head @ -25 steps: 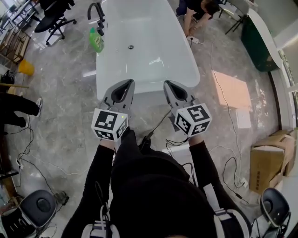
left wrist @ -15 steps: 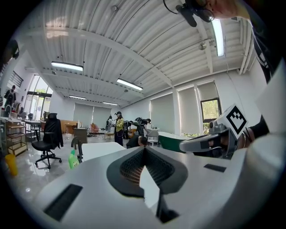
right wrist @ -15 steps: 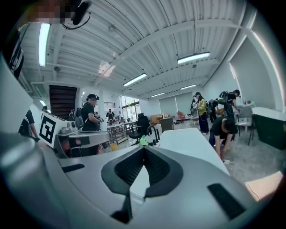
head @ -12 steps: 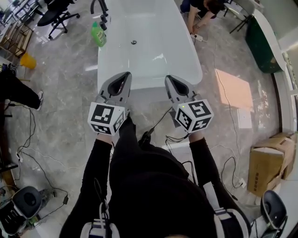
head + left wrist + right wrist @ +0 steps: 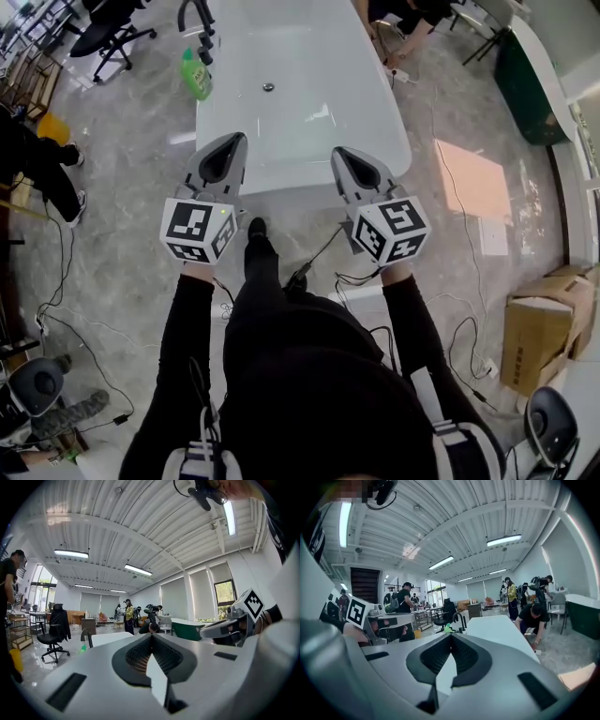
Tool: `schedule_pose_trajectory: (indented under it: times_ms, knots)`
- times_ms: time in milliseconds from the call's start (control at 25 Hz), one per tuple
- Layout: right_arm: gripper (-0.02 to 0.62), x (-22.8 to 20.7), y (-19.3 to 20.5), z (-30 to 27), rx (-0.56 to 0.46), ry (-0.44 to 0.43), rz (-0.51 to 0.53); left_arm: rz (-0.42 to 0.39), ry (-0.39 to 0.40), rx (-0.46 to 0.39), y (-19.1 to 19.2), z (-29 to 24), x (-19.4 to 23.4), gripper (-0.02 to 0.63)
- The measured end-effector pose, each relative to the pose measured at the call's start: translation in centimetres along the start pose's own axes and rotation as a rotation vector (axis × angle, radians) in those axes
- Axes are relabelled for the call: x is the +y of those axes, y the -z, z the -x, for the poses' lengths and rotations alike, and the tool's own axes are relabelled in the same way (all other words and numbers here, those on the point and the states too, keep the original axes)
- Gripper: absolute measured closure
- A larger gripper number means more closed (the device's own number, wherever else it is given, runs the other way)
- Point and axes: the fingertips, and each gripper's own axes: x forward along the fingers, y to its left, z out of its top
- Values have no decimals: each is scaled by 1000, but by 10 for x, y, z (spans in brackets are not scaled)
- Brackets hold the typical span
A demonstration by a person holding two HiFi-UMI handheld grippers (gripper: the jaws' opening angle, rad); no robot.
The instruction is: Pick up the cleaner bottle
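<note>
Left gripper (image 5: pixel 228 142) and right gripper (image 5: pixel 343 155), fingers closed and empty, are hovering at the near end of the worktop (image 5: pixel 300 66). The cleaner bottle (image 5: pixel 194 75) is standing at its far left edge; approaching, then opening fingers, seems next.

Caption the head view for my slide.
Shut, empty left gripper and right gripper hover at the near end of the white table; green cleaner bottle untouched by its far left edge.

Black sleeves (image 5: pixel 190 323) — grey grippers (image 5: pixel 234 139) (marker cubes (image 5: pixel 197 230)).

White table (image 5: pixel 309 141) carries a cleaner bottle (image 5: pixel 195 75) at its left edge and a dark round thing (image 5: pixel 268 87).
</note>
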Motion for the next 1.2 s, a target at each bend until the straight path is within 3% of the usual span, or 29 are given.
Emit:
schedule_pose_trajectory:
  times_ms: [760, 1200]
  knots:
    - [594, 0, -8, -171, 78, -18, -18, 84, 23, 74, 40, -83, 127, 598]
    - [594, -3, -17, -251, 109, -27, -2, 137, -3, 142, 74, -118, 186, 598]
